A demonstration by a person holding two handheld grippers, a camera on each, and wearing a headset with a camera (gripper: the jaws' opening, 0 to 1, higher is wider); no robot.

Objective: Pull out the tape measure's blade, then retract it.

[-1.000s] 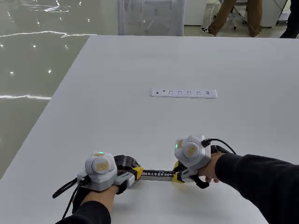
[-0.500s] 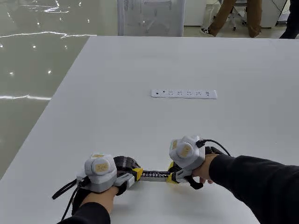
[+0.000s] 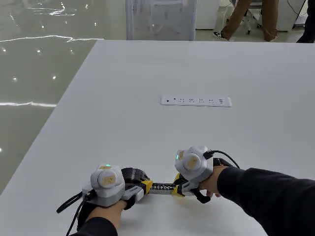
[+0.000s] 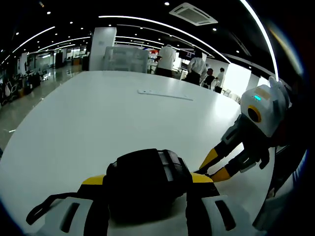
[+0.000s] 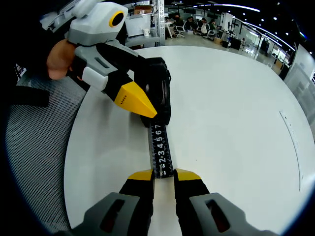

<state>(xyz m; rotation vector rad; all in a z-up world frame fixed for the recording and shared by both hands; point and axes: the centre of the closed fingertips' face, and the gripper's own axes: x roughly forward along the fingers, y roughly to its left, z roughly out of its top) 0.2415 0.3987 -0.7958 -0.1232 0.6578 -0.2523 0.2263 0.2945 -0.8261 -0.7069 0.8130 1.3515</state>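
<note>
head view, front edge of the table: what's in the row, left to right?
black cable → left claw, shut on the tape measure case → blade → right claw, shut on the blade's end → dark sleeve

A white power strip was seen lying flat near the middle of a white table. Beyond its far edge, a clear box and a person's legs were seen on a glossy floor.
</note>
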